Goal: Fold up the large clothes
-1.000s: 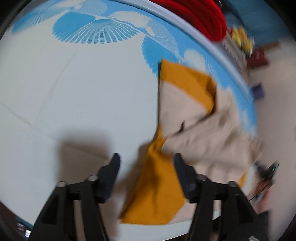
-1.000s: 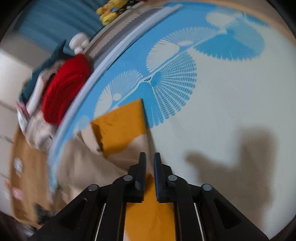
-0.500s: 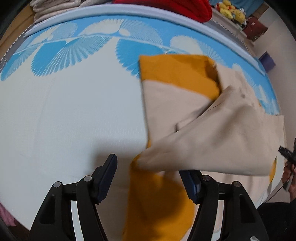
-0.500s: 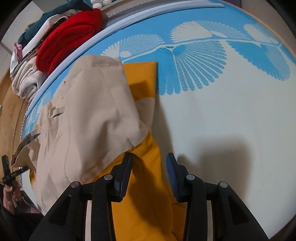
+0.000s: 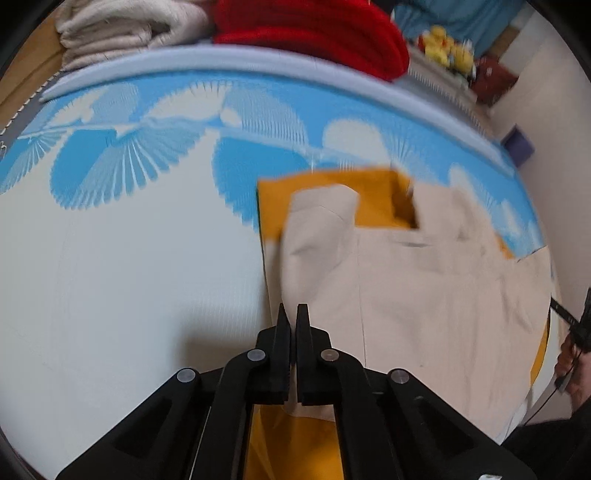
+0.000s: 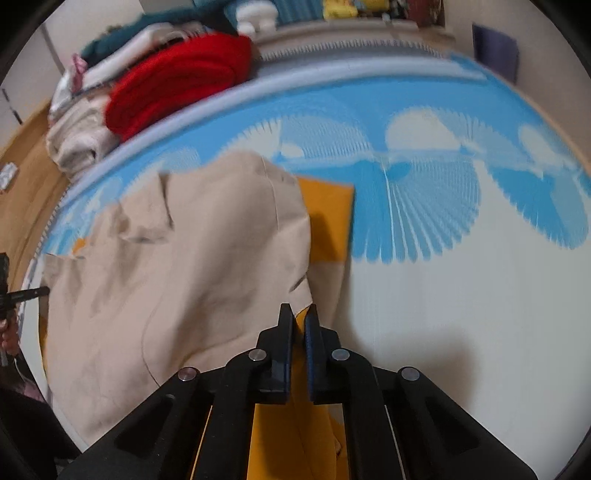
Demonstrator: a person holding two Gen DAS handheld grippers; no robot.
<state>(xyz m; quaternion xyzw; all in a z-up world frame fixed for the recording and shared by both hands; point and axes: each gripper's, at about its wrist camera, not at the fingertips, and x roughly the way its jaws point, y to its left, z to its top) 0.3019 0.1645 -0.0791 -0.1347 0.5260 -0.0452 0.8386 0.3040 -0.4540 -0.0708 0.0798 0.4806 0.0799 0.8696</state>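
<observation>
A large beige and mustard-yellow garment (image 5: 406, 288) lies spread on the white and blue patterned mat (image 5: 110, 277); it also shows in the right wrist view (image 6: 177, 280). My left gripper (image 5: 292, 317) is shut on the garment's near edge, with cloth between the fingers. My right gripper (image 6: 298, 317) is shut on the yellow part of the garment's near edge, where the beige flap ends. The beige flap lies folded over the yellow layer.
Beyond the mat's (image 6: 461, 295) far rim lie a red folded garment (image 5: 314, 29) and a cream folded pile (image 5: 125, 29); they show too in the right wrist view (image 6: 177, 81). Yellow soft toys (image 5: 447, 48) sit at the back right. A hand with a black tool (image 5: 576, 332) is at the right edge.
Both grippers were open half a second ago and have closed on the garment's near edge. The beige flap has settled flatter over the yellow layer.
</observation>
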